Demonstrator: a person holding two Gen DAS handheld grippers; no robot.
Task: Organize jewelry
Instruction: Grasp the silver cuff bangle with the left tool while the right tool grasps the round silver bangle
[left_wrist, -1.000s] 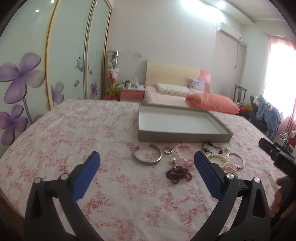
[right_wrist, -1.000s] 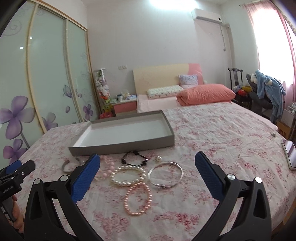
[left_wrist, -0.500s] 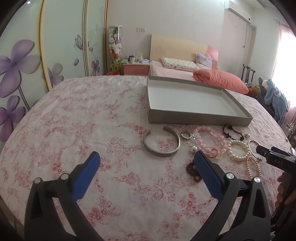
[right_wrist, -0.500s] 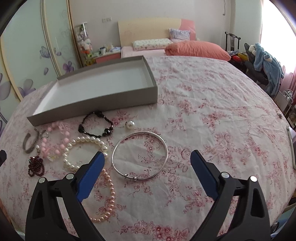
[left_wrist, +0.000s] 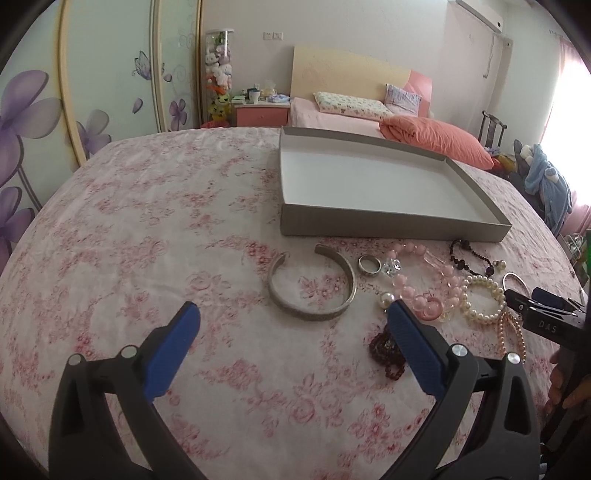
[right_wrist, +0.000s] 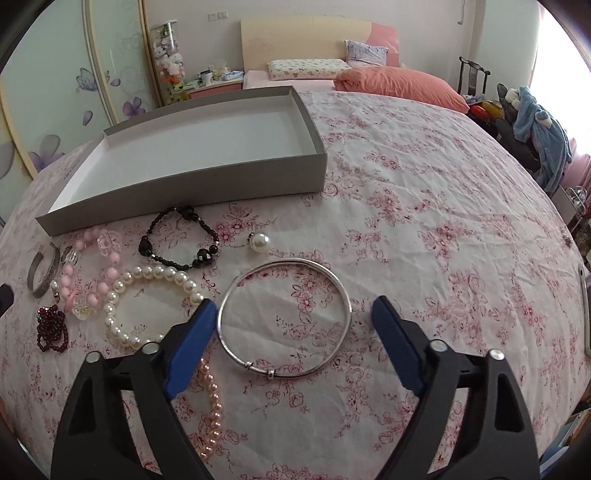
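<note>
An empty grey box with a white inside (left_wrist: 373, 184) (right_wrist: 207, 147) stands on the floral cloth. Jewelry lies in front of it. My left gripper (left_wrist: 291, 314) is open, low over the cloth, just short of a silver cuff bangle (left_wrist: 314, 291); a dark red bead bracelet (left_wrist: 386, 350) lies by its right finger. My right gripper (right_wrist: 293, 306) is open, its fingers either side of a thin silver bangle (right_wrist: 284, 317). A white pearl bracelet (right_wrist: 147, 302), a black bead bracelet (right_wrist: 177, 243), a loose pearl (right_wrist: 259, 242) and pink beads (right_wrist: 92, 273) lie to the left.
A ring (left_wrist: 369, 265) and a pink pearl strand (right_wrist: 212, 402) also lie on the cloth. A bed with an orange pillow (left_wrist: 436, 142) stands behind the table. A phone edge (right_wrist: 585, 306) lies at the far right.
Both grippers have tilted down and moved closer to the jewelry. The right gripper now brackets the thin silver bangle; the left has neared the cuff bangle.
</note>
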